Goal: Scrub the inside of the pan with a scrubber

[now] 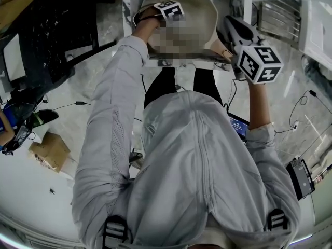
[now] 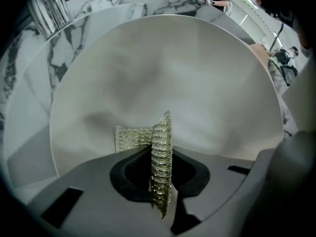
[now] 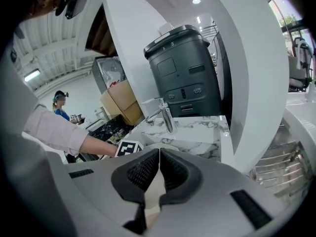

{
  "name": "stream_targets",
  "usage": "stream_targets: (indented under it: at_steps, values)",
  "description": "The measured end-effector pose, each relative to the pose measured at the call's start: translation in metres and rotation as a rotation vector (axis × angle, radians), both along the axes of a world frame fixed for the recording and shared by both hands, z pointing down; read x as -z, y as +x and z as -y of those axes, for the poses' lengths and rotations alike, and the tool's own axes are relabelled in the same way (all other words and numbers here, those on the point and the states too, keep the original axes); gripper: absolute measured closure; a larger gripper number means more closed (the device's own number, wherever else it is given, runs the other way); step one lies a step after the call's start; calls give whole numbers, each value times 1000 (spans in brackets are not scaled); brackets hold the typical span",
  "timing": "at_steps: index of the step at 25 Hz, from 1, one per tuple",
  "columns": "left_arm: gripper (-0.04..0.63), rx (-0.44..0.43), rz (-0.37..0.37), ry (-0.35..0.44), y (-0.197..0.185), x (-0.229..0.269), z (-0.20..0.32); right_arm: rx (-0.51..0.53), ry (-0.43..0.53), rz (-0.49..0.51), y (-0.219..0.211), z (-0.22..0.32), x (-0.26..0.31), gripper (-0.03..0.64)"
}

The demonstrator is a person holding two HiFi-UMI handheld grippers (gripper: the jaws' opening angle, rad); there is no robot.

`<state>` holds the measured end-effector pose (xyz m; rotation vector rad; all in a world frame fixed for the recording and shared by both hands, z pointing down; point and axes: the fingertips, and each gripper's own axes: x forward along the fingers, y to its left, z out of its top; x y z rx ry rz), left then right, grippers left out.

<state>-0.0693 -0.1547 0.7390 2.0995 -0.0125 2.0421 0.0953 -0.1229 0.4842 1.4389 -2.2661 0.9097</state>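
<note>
The pan [image 2: 163, 73] fills the left gripper view with its cream inside wall tipped toward me. My left gripper [image 2: 160, 158] is shut on a silvery mesh scrubber [image 2: 132, 138], whose folded end lies against the pan's inside. In the head view the pan [image 1: 194, 12] is held up in front of the person, with the left gripper's marker cube [image 1: 170, 9] inside it. My right gripper [image 3: 159, 154] is shut on a thin pale part of the pan [image 3: 154, 191], at its edge or handle. Its cube [image 1: 259, 64] is at the pan's right side.
A chrome faucet [image 3: 165, 115] stands on the marble counter [image 3: 197, 132] before a dark grey appliance [image 3: 185, 73]. A wire rack [image 3: 281, 167] is at the right. On the floor lie a cardboard box [image 1: 49, 150], cables and a dark device [image 1: 300, 178].
</note>
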Motion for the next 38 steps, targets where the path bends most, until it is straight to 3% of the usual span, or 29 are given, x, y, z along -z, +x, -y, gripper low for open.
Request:
stream_targets:
  at_steps: [6,11,26,34,38]
  values:
    - [525,-19,-106,129,42,0,21,-17,-13,-18,17,-7,-4,581]
    - [525,-103,-168,86,73,8,1,-26,-11,-26,26,-9,-3,581]
    - [523,-272,-99,-390,31,38,-134,-15,38,-46,14,-25,18,581]
    - [523,-251,-94,-632,21,75,-159,-6,66,-78,13,-35,40,581]
    - [525,-255,-134,-678,21,91,-165,15,77,-124,19,-42,50,581]
